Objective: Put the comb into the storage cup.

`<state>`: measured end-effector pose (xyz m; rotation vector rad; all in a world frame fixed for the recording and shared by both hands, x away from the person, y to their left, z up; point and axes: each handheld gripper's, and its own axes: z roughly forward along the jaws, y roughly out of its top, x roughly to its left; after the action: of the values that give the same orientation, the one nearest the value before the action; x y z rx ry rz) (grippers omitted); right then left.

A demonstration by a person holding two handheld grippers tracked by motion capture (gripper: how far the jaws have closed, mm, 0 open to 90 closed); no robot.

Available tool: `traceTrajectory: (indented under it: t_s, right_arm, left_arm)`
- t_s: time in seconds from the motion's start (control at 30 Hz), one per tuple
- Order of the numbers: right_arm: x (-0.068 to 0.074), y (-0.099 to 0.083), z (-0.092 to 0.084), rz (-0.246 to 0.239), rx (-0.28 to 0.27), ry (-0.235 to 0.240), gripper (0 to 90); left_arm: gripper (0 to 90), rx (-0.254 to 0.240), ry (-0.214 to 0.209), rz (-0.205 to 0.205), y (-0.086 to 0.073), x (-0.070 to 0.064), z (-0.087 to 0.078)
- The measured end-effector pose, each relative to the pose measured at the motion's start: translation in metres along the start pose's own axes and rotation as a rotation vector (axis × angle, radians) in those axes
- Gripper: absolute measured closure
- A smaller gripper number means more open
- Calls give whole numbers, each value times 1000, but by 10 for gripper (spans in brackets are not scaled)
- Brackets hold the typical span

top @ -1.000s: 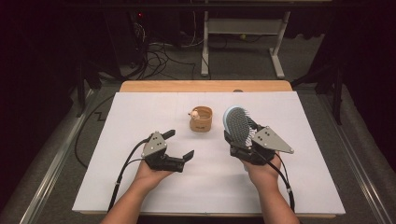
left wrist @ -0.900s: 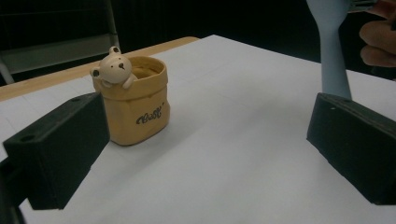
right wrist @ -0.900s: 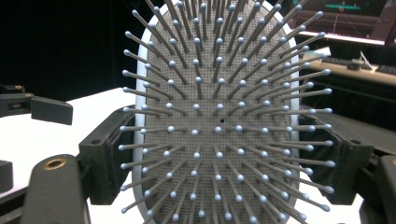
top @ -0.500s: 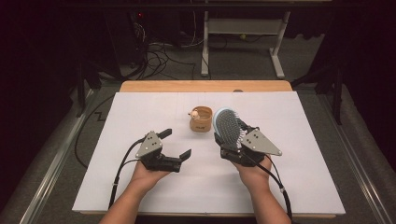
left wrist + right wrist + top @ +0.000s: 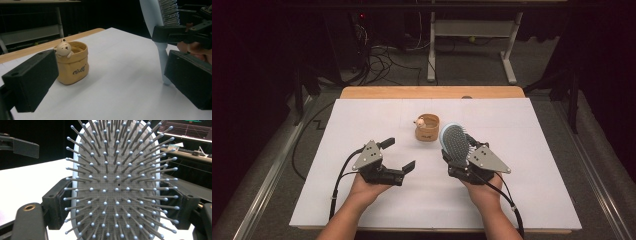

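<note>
- High view: the right gripper is clamped on a pale blue brush, held upright with its bristled pad facing the person, above the white bench right of the middle.
- A tan pot with a small bear at its rim stands on the bench just beyond and left of the brush, apart from it.
- The left gripper is held low over the bench at the left, jaws spread wide with nothing between them, pointing toward the middle.
- A hand holds the left gripper and another hand the right; both forearms come in from the near edge.
- A wooden strip shows at the far edge of the bench.
- Left gripper view: the two black jaws stand far apart; between them lies bare bench.
- The pot stands just right of the left jaw, the bear leaning over its rim.
- The brush stands upright at the right, its handle tip down close to the bench; whether it touches I cannot tell.
- The right gripper's black jaws pinch the brush at its neck.
- Right gripper view: the brush pad, grey with ball-tipped bristles, faces the camera.
- The jaws press its pale blue rim from both sides, low on the pad.
</note>
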<state>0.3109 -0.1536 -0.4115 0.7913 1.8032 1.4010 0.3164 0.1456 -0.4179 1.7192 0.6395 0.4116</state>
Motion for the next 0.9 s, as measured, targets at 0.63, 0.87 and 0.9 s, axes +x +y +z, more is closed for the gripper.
traceTrajectory:
  t_s: [0.63,0.87,0.9]
  right_arm:
    - [25,-1,8,-65,-1,45,208]
    - [34,0,10,-85,-15,57,208]
    - [34,0,10,-85,-15,57,208]
  left_arm:
    - [0,-2,-16,12,9,-10,-2]
    - [0,-11,-33,10,14,-15,-3]
    - [0,-12,-35,9,14,-16,-3]
